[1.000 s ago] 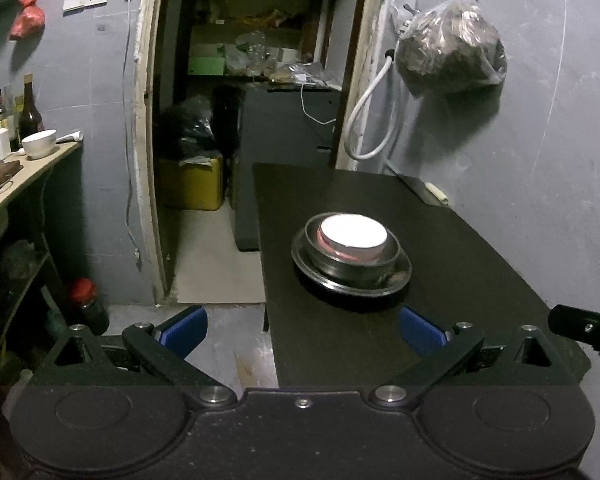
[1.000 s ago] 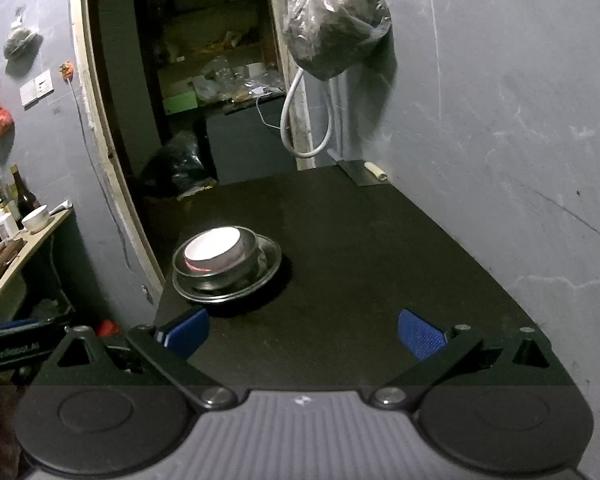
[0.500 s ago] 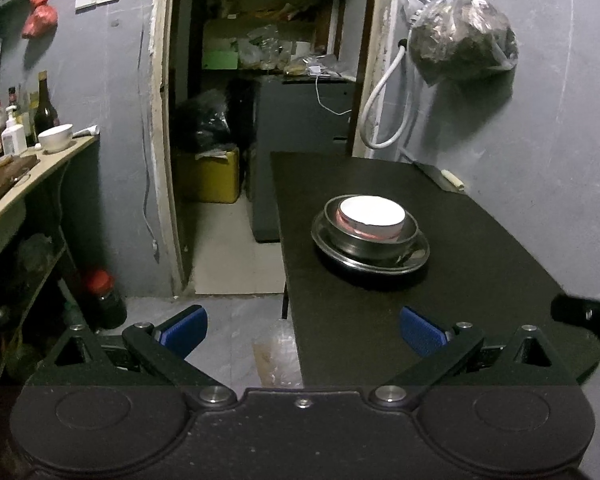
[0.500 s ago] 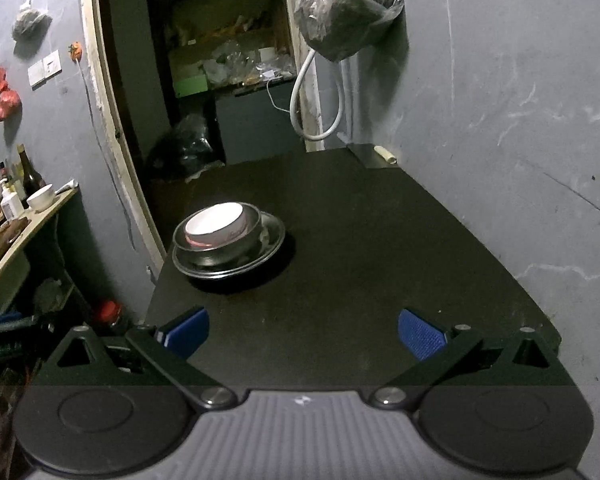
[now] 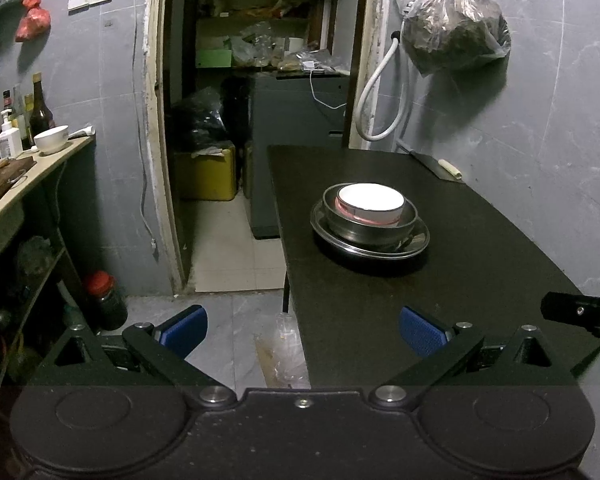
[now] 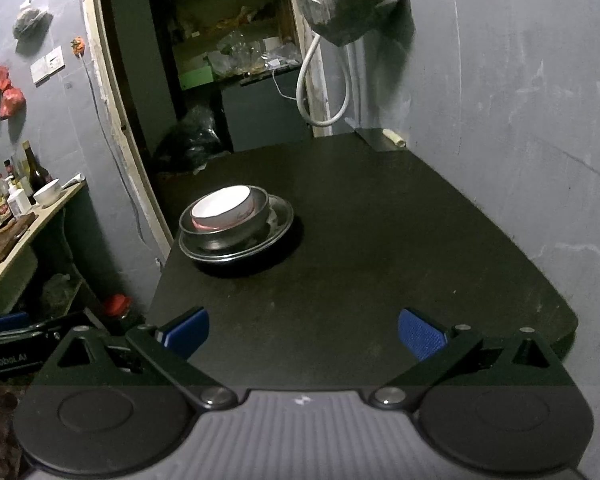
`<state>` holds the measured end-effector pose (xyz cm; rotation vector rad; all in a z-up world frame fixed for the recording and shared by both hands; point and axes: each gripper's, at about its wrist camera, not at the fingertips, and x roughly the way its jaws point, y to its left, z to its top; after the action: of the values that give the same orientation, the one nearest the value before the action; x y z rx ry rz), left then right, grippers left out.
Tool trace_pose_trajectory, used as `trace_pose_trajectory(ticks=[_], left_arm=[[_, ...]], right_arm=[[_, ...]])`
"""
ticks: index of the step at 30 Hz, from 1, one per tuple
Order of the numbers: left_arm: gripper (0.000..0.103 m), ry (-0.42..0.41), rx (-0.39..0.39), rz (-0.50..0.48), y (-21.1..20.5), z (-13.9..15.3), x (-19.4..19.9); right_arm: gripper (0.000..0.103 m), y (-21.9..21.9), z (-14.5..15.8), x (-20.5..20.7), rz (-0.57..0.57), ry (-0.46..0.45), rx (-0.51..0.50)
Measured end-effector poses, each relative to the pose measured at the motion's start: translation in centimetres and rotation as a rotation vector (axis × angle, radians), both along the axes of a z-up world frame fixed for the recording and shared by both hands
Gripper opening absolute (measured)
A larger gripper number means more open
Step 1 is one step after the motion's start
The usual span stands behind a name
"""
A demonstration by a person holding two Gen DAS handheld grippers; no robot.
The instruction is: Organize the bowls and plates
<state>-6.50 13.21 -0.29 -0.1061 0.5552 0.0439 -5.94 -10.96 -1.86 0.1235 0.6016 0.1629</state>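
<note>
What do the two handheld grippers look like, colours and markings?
Left gripper: black linkage arms with triangular cut-outs, silver pivot bolts, blue ribbed finger pads, smooth black body with two round discs. Right gripper: same black linkage and blue pads, but a grey ribbed body with a small white logo. No cables, hands or sleeves in view.

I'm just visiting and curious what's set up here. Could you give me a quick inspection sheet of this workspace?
Surface: dark table, mostly bare.
Job's things: white bowl nested in a metal bowl, both on a metal plate, stacked near the table's left edge.
Clutter: knife at the far corner.
Tools: left tool and right tool both open, empty, well short of the stack.
Cables: white hose looped on the wall.
Surroundings: hanging bag, doorway, shelf with bottles.
</note>
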Motion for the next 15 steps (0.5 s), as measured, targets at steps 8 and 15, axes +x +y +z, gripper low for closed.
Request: trace_pose_trajectory(ticks=[8, 15], left_arm=[[0.102, -0.005, 0.003, 0.005, 0.19, -0.05, 0.09], [0.102, -0.005, 0.003, 0.0, 0.23, -0.16, 0.36]], right_arm=[[0.103, 0.57, -0.44, -0.11, -0.014, -0.006, -0.025], [0.103, 0.61, -0.57, 0.03, -0.021, -0.008, -0.032]])
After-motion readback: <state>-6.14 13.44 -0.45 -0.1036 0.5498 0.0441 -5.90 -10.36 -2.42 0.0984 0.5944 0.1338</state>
